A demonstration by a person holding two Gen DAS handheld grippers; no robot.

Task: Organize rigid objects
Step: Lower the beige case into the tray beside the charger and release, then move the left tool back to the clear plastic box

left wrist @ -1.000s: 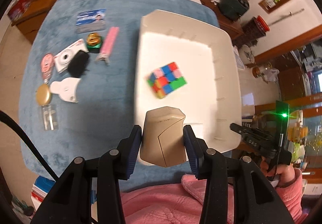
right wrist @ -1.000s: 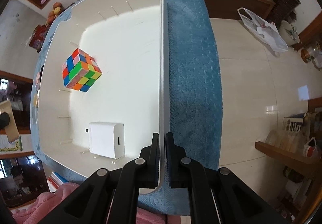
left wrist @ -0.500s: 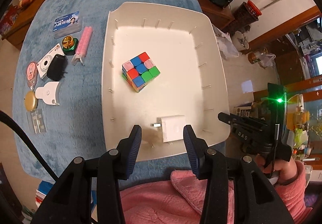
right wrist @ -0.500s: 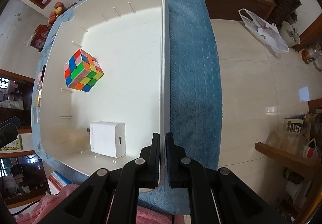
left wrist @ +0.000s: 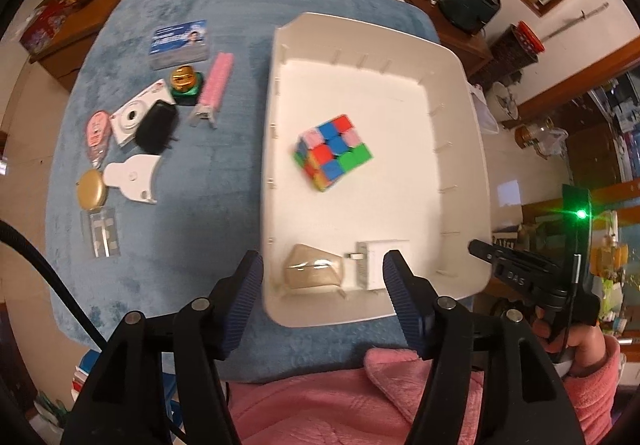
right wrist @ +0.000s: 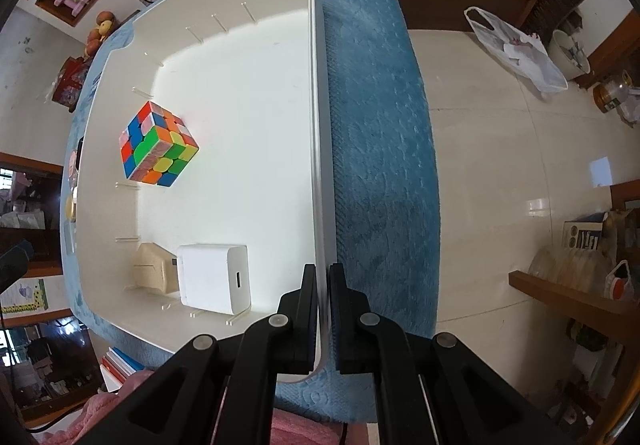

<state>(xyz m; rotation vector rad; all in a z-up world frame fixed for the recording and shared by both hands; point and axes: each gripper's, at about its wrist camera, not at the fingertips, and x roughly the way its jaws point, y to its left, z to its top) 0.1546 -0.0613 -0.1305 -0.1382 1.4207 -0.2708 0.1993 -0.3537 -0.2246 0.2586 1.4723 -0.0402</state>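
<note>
White bin [left wrist: 460, 93] sits on the right part of a blue cloth [left wrist: 224, 45] that covers the table, and three things lie inside it. Near the middle of the bin floor rests a colourful puzzle cube [left wrist: 332, 151], turned corner-on. At the near wall lie a beige mouse [left wrist: 314, 271] and a white charger block [left wrist: 380, 263], side by side and just touching or nearly so, with the charger's metal prongs pointing toward the mouse.

Above that near wall hangs the left gripper [left wrist: 322, 303], aimed steeply down. Its jaws have just been opening and now stand spread with nothing between the blue ribbed pads; the mouse lies below them on the bin floor, free of both fingers.

The right gripper [right wrist: 323, 321] points straight down at the bin's right wall [right wrist: 316, 149], its jaws pressed together on the thin white rim so that one finger is inside the bin and the other outside over the cloth. In the left wrist view that gripper shows at the bin's near right corner, with a hand [left wrist: 576, 341] in a pink sleeve [left wrist: 400, 397] behind it.

To the left of the bin, still out on the cloth, lie a blue card [left wrist: 180, 41], a pink stick-shaped item [left wrist: 216, 85], a gold and green ornament [left wrist: 185, 83], a white toy camera [left wrist: 134, 117], a black charger [left wrist: 157, 127], a pink oval tag [left wrist: 97, 129], a white flat piece [left wrist: 132, 177], a gold disc [left wrist: 92, 189] and a clear packet [left wrist: 102, 233]
</note>
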